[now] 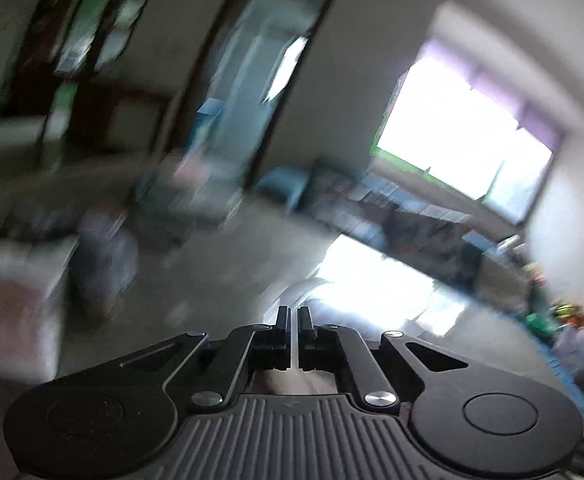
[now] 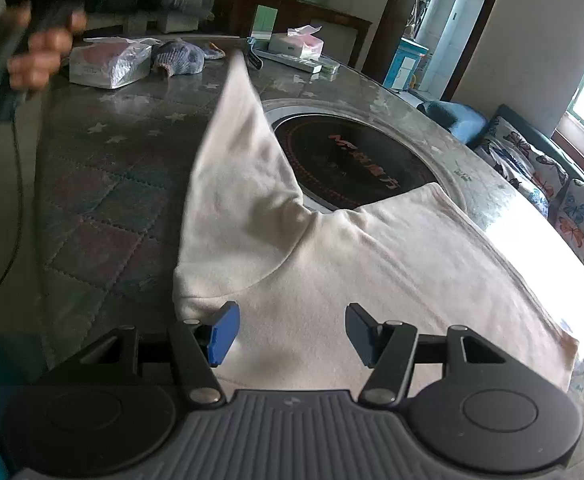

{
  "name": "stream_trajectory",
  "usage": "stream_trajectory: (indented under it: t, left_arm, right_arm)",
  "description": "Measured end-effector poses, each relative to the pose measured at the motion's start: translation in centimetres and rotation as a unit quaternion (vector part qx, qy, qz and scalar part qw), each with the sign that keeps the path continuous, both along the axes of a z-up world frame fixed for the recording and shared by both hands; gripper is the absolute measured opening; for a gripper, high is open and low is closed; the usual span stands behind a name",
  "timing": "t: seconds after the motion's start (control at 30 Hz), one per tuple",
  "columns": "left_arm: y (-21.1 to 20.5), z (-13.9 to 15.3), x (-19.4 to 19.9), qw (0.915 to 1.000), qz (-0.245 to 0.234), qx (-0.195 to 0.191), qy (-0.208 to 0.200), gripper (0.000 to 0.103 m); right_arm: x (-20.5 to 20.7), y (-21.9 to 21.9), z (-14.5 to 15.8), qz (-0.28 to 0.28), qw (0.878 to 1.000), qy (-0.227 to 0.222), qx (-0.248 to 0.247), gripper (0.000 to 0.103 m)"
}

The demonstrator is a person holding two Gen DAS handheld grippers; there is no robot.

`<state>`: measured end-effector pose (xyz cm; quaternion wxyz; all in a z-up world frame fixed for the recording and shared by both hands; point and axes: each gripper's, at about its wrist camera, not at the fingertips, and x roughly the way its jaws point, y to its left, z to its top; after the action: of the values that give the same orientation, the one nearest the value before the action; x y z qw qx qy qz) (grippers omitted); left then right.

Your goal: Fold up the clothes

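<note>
A white long-sleeved top (image 2: pixel 371 264) lies spread on the table (image 2: pixel 112 200) in the right wrist view. One sleeve (image 2: pixel 240 140) stretches away from me, and its far tip is blurred. My right gripper (image 2: pixel 292 326) hovers just above the top's body, open, with nothing between its blue pads (image 2: pixel 224 332). At the far left a blurred hand (image 2: pixel 40 56) holds the other tool up, away from the cloth. In the left wrist view, which is blurred, the left gripper (image 1: pixel 294 320) points out into the room. Its fingers stand almost together with only a thin slit, and no cloth shows between them.
A round black cooktop (image 2: pixel 343 160) is set into the table's middle, partly under the top. At the far edge lie a bagged box (image 2: pixel 108 64), a knitted hat (image 2: pixel 180 58), a tissue box (image 2: pixel 297 46) and a remote (image 2: pixel 292 62). A butterfly-print sofa (image 2: pixel 551 184) stands right.
</note>
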<state>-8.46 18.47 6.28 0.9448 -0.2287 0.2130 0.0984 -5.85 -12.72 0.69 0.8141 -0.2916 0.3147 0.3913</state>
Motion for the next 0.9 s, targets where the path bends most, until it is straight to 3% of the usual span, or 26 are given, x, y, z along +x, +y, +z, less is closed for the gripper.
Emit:
stream_trajectory:
  t: [0.07, 0.13, 0.2, 0.27, 0.33, 0.6, 0.9]
  left_arm:
    - [1.0, -1.8, 0.4, 0.9987, 0.019, -0.021, 0.043, 0.003]
    - [1.4, -2.2, 0.4, 0.9973, 0.016, -0.046, 0.055, 0.006]
    - [0.9, -2.1, 1.0, 0.9972, 0.004, -0.041, 0.063, 0.011]
    - [-0.2, -1.8, 2.1, 0.9975, -0.008, -0.018, 0.068, 0.032]
    - [-1.4, -2.0, 3.5, 0.9969, -0.018, 0.001, 0.077, 0.046]
    - [-3.9, -4.1, 7.3, 0.988, -0.006, 0.087, 0.128, 0.042]
    - [-4.0, -3.2, 6.7, 0.985, 0.009, 0.109, 0.133, 0.042]
  right_arm:
    - [0.1, -0.1, 0.1, -0.002, 1.0, 0.003, 0.001, 0.061]
    - [0.0, -0.2, 0.4, -0.004, 1.0, 0.001, 0.002, 0.061]
    - [-0.1, -0.5, 0.8, -0.008, 1.0, 0.004, 0.009, 0.061]
    - [-0.2, -0.8, 1.2, -0.015, 1.0, 0.002, 0.014, 0.061]
    - [-0.3, -1.3, 1.5, -0.024, 1.0, -0.001, 0.017, 0.061]
    - [-1.0, -8.0, 3.1, -0.131, 0.99, -0.007, 0.056, 0.066]
    - [-1.6, -18.6, 0.4, -0.3, 0.949, 0.049, 0.083, 0.064]
